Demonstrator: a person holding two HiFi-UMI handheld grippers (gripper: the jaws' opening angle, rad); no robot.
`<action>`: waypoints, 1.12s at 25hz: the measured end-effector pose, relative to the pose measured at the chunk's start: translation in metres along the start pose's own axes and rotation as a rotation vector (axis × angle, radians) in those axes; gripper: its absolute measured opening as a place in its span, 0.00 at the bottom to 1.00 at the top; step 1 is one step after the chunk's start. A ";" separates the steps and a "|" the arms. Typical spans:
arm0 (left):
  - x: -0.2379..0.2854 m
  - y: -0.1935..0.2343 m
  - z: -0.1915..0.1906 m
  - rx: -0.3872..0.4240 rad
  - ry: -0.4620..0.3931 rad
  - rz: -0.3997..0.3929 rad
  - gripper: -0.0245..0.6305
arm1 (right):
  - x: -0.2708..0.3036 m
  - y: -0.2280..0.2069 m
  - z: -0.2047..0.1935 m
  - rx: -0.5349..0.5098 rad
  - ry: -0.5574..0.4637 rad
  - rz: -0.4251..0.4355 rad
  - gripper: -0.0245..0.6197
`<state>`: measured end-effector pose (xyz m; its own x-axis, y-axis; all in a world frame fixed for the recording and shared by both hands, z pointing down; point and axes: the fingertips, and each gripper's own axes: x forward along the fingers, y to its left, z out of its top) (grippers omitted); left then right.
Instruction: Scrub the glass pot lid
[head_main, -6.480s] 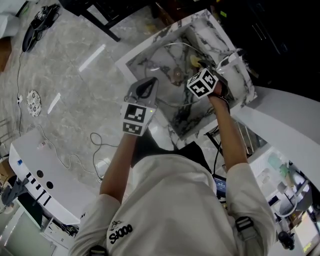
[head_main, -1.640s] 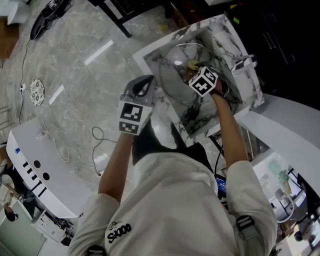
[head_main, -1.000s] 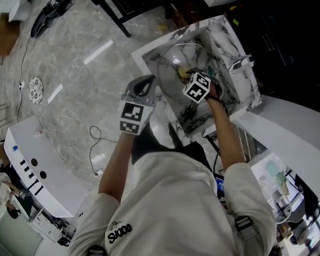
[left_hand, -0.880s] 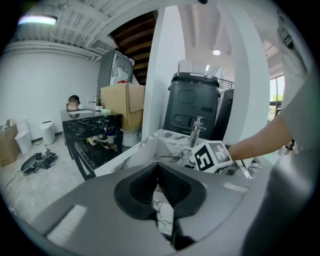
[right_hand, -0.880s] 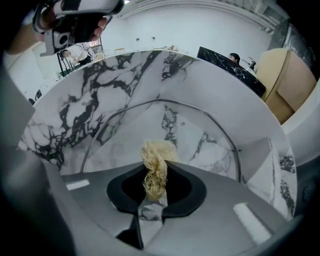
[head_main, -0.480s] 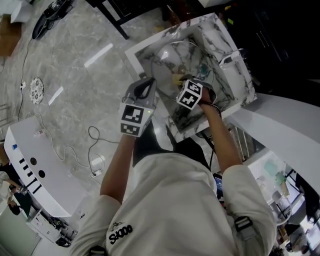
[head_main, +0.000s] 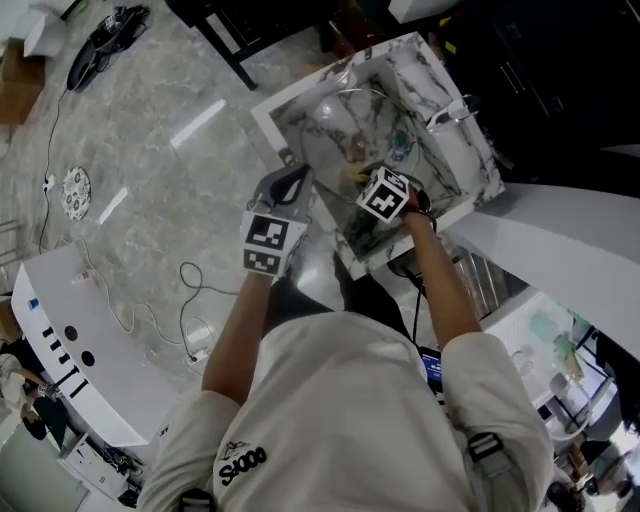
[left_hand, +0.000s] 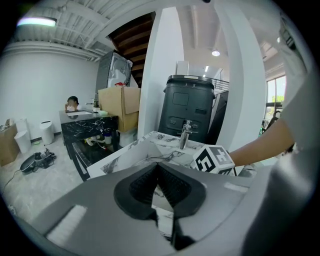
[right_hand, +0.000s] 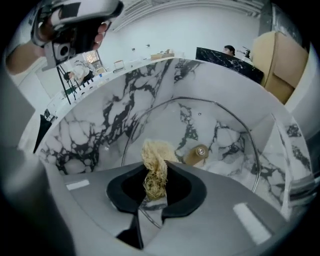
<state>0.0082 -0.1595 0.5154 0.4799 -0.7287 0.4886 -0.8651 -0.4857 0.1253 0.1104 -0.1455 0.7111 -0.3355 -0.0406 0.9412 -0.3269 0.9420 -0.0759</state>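
Glass lid faces right gripper, which clamps yellow scrubber.

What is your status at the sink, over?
Left gripper shut, empty, at sink edge. Right gripper shut on scrubber. Glass lid in sink, scrubber by its knob. Nothing blocking.

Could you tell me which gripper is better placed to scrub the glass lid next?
Right: the right gripper clamps the fibrous scrubber beside the glass lid; the left gripper is shut and empty at the sink's edge.
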 end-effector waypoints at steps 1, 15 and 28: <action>0.000 0.002 0.000 0.012 0.001 -0.009 0.06 | -0.002 0.002 0.000 0.012 -0.002 0.008 0.13; -0.030 0.016 0.027 0.125 -0.041 -0.080 0.06 | -0.066 0.021 0.021 0.135 -0.146 -0.129 0.12; -0.060 -0.003 0.048 0.227 -0.119 -0.203 0.05 | -0.172 0.027 0.038 0.397 -0.417 -0.391 0.12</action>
<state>-0.0113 -0.1378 0.4449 0.6645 -0.6509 0.3671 -0.7020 -0.7122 0.0078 0.1257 -0.1255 0.5349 -0.4130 -0.5512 0.7250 -0.7644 0.6426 0.0531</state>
